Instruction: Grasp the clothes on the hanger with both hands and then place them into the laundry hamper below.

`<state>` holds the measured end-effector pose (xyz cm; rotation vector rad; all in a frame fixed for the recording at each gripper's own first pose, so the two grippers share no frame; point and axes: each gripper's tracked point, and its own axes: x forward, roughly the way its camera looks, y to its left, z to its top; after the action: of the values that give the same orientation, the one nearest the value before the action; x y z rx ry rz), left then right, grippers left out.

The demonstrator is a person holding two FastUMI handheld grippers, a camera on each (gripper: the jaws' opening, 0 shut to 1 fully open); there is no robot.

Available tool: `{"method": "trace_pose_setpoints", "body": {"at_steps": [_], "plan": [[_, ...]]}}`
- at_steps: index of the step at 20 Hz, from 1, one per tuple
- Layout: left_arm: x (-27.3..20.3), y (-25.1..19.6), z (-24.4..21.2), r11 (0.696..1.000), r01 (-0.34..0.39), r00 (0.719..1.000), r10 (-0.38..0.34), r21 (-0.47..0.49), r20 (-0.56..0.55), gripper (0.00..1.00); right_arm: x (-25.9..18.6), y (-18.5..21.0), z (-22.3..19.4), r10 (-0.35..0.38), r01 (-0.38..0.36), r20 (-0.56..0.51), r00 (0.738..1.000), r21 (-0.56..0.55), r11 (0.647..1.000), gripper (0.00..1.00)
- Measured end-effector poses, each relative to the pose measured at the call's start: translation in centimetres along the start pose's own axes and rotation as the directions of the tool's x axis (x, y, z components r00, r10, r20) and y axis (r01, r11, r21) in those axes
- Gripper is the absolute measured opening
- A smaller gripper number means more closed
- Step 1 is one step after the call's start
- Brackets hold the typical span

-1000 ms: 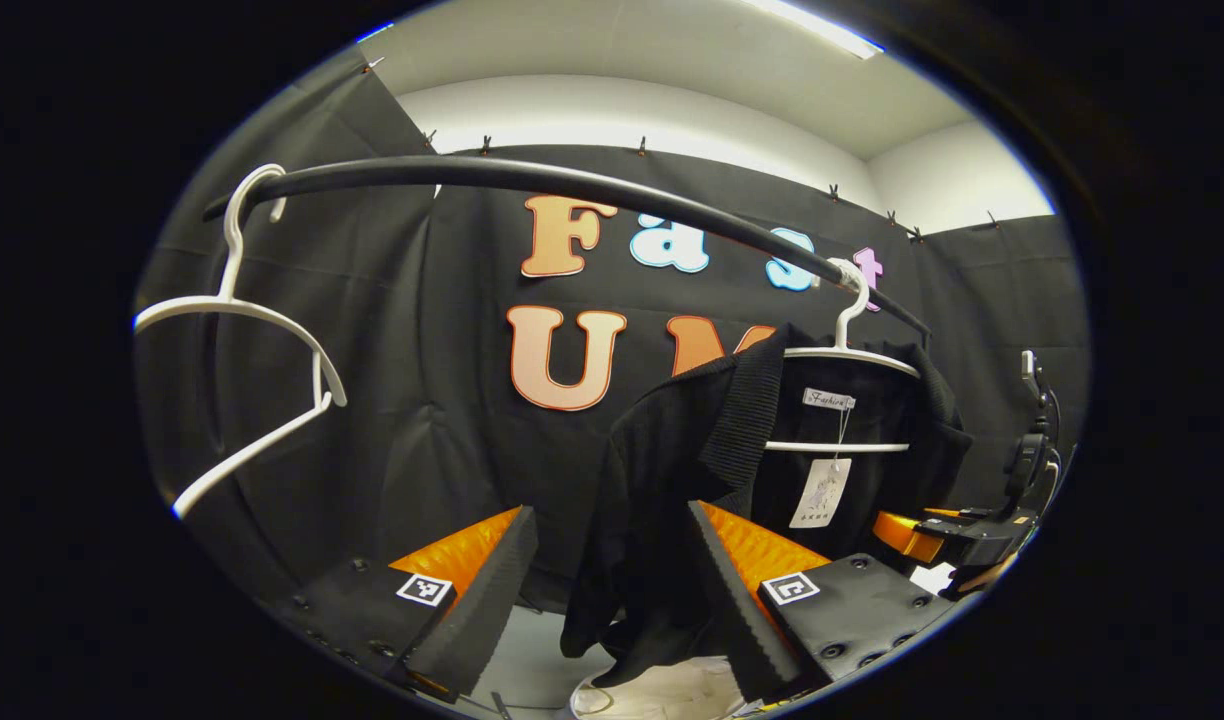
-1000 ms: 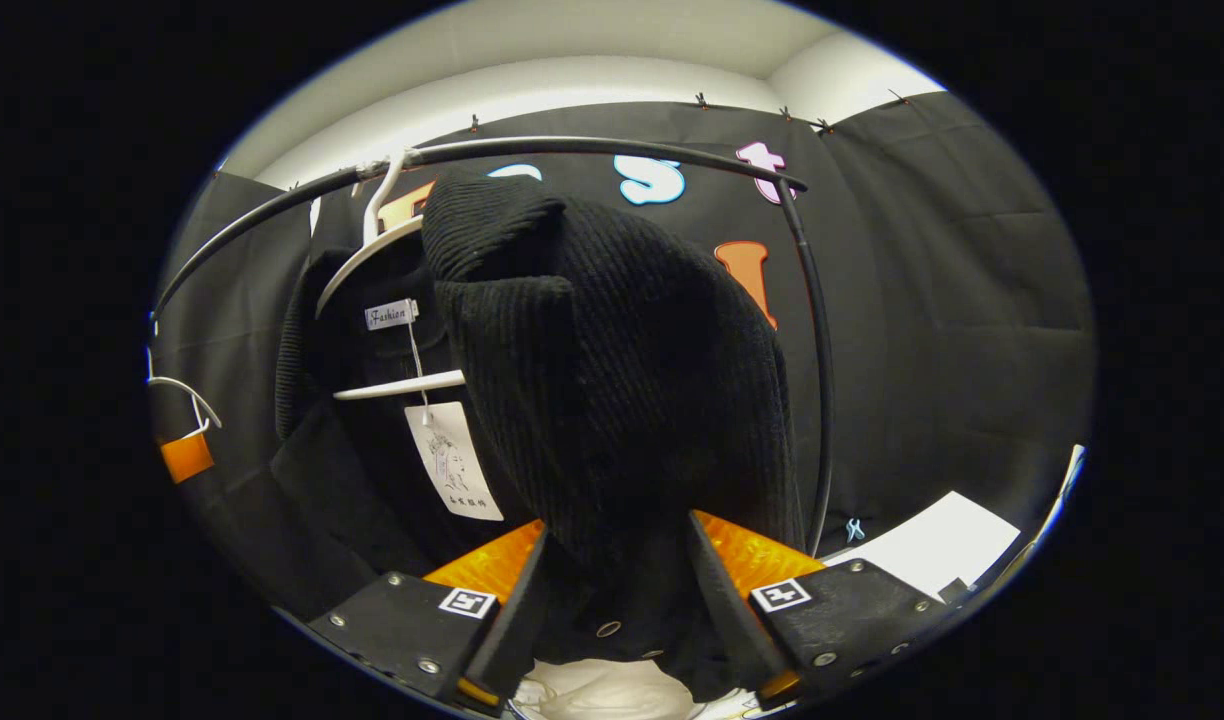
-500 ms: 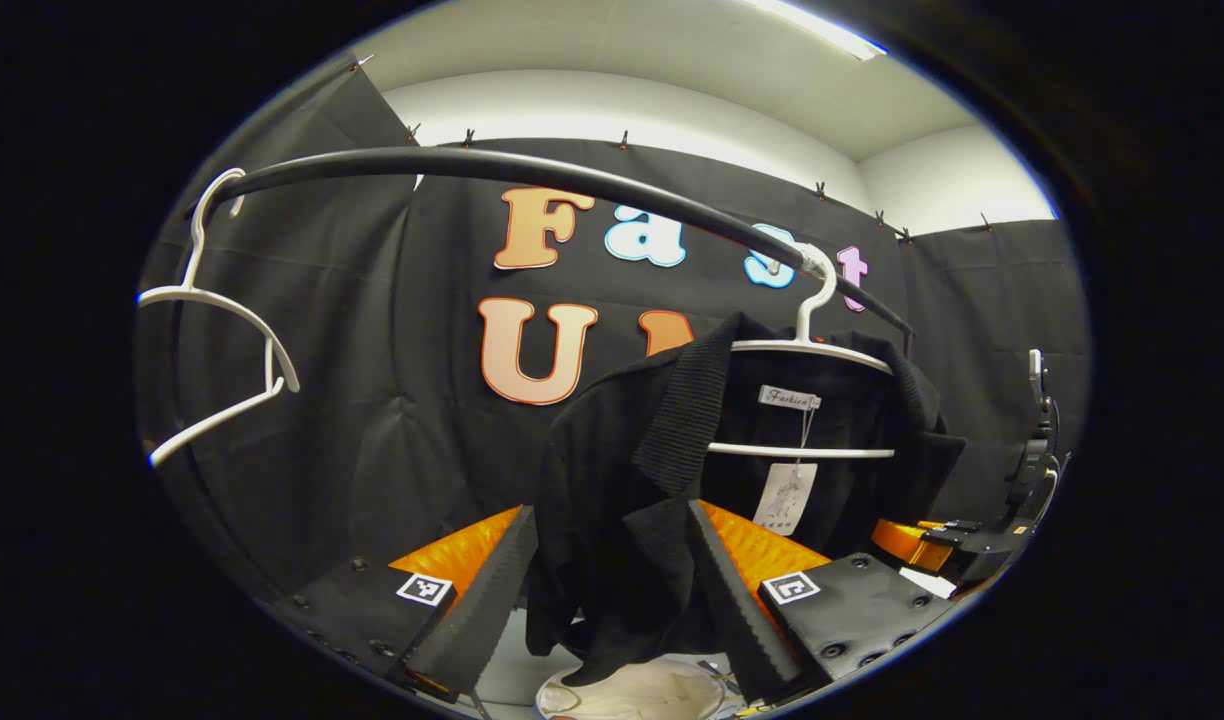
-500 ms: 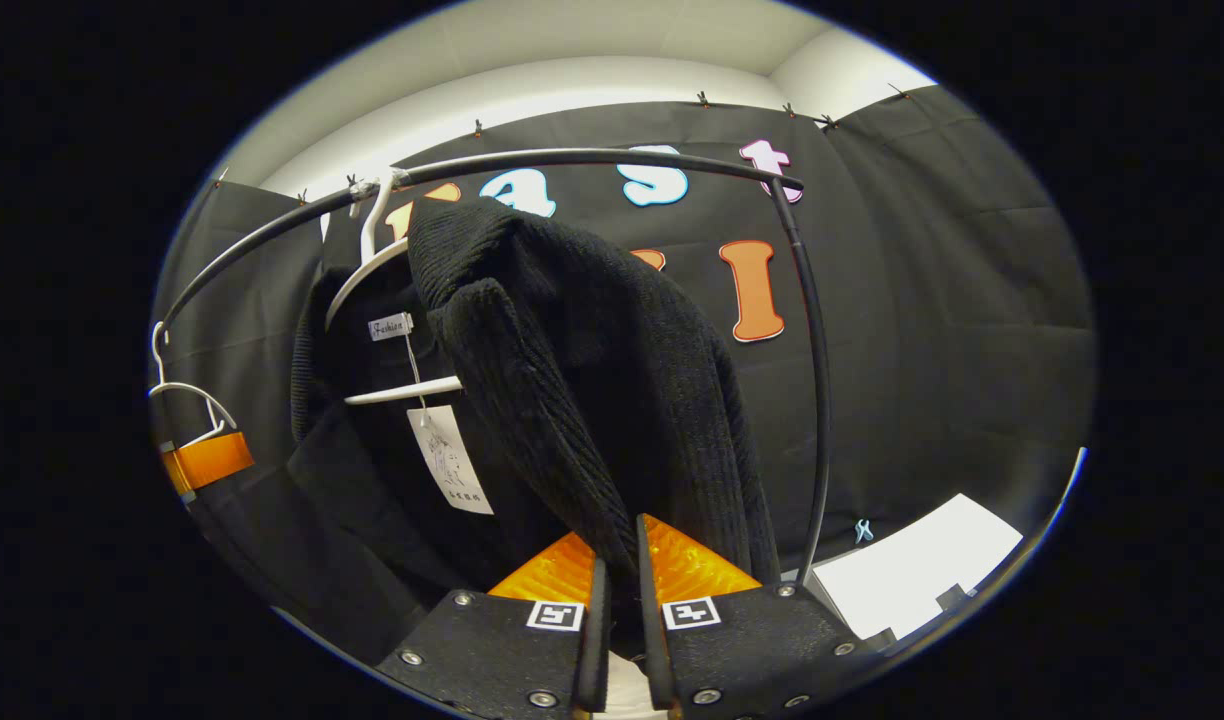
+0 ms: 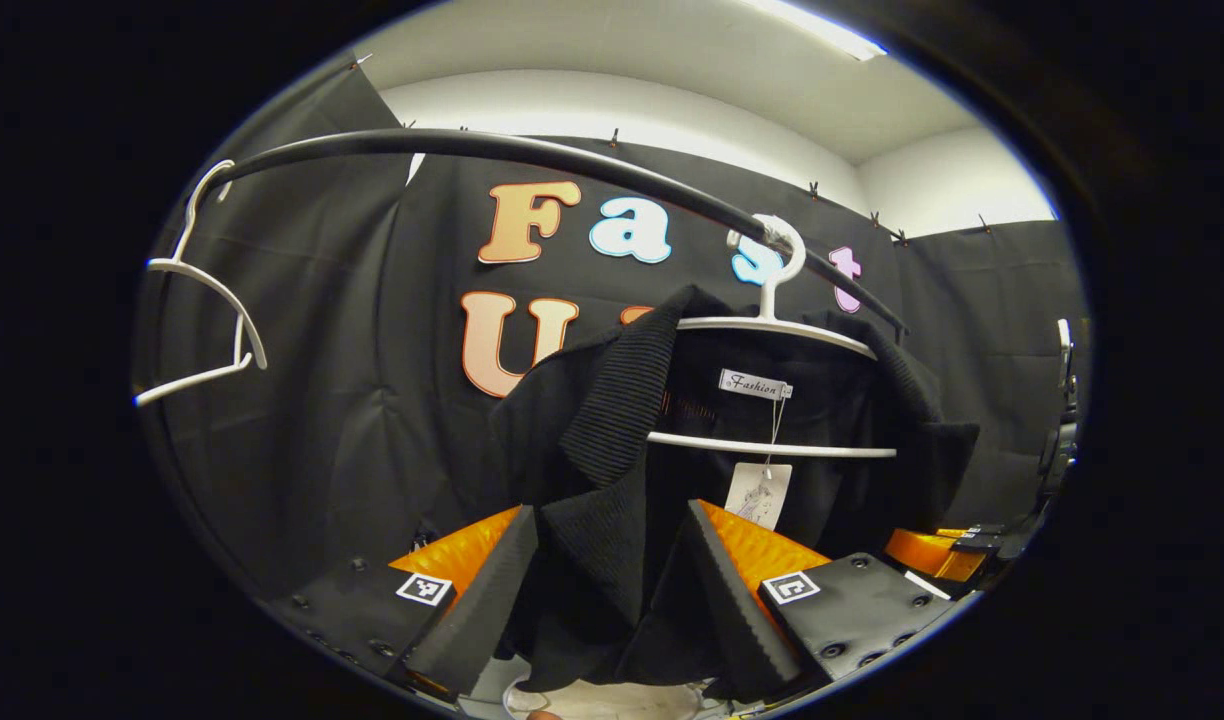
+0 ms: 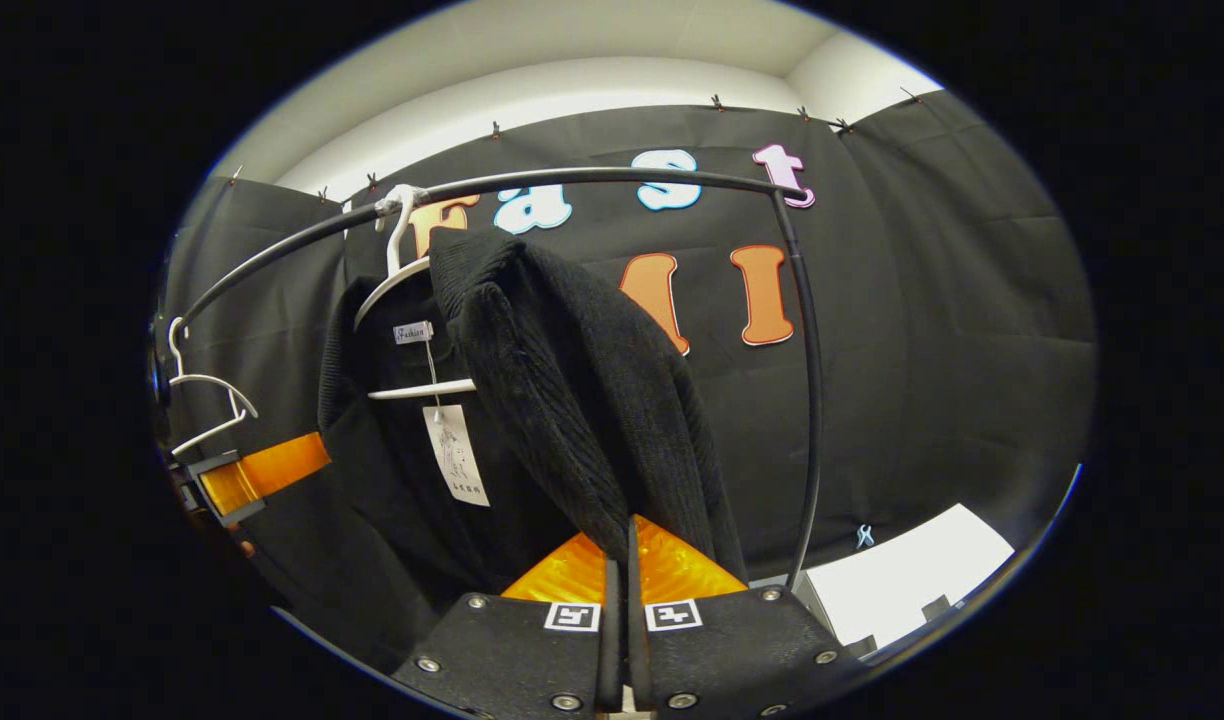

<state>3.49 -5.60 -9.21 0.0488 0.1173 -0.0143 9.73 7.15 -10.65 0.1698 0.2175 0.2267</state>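
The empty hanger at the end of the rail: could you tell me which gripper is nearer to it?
Left. In the right gripper view the left gripper sits just below the empty hanger, while the right gripper is further along the rail, clamped on the black top.

hamper (image 5: 612,698): a pale sliver is seen below the black garment (image 5: 622,560); the rest is cut off by the edge.
swing tag (image 6: 456,455): print too small to be read.
white hanger (image 6: 412,300): its right shoulder is hidden under the black garment.
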Motion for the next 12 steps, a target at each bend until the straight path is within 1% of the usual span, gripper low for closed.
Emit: {"method": "trace_pose_setpoints", "body": {"at_steps": [1,2,3,4,5,6,7,8,9,11,12], "plan": [[0.2,-0.2,-0.2,1.000,-0.003,1.000,0.003,0.004,0.001,0.94,-0.3,-0.2,0.2,0.003,-0.003,0.000,1.000,-0.001,1.000,0.02],[0.6,-0.3,-0.3,1.000,-0.006,1.000,0.006,0.009,0.003,0.93,-0.5,-0.2,0.3,0.004,-0.004,0.002,1.000,-0.001,1.000,0.10],[1.0,-0.4,-0.5,1.000,-0.010,1.000,0.010,0.014,0.004,0.94,-0.7,-0.3,0.5,0.007,-0.007,0.005,1.000,0.000,1.000,0.01],[1.3,-0.5,-0.7,1.000,-0.015,1.000,0.015,0.018,0.003,0.93,-0.9,-0.3,0.6,0.011,-0.011,0.007,1.000,0.002,1.000,0.01],[1.7,-0.4,-0.9,0.999,-0.022,1.000,0.022,0.024,0.004,0.97,-1.0,-0.3,0.7,0.016,-0.016,0.008,1.000,0.004,1.000,0.01],[2.1,-0.4,-1.0,0.999,-0.026,1.000,0.026,0.030,0.007,0.94,-1.2,-0.2,0.6,0.025,-0.025,0.004,1.000,0.004,1.000,0.01],[2.5,-0.3,-1.2,0.999,-0.033,0.999,0.032,0.032,0.011,0.94,-1.2,-0.1,0.5,0.032,-0.032,0.001,0.999,-0.001,0.999,0.01],[3.0,-0.1,-1.4,0.999,-0.042,0.999,0.041,0.030,0.013,0.97,-1.4,-0.2,0.6,0.036,-0.036,0.000,0.999,-0.010,0.999,0.01],[3.5,0.1,-1.7,0.998,-0.050,0.999,0.049,0.024,0.009,0.94,-1.5,-0.1,0.7,0.040,-0.040,0.000,0.999,-0.019,0.999,0.01],[4.3,0.3,-2.3,0.999,-0.054,0.999,0.054,0.010,-0.002,0.94,-1.6,-0.1,0.7,0.050,-0.050,-0.001,0.999,-0.028,0.998,0.01],[4.7,0.5,-2.5,0.998,-0.056,0.998,0.056,0.007,-0.006,0.97,-1.8,-0.1,0.8,0.054,-0.054,-0.001,0.999,-0.030,0.998,0.01]]}}
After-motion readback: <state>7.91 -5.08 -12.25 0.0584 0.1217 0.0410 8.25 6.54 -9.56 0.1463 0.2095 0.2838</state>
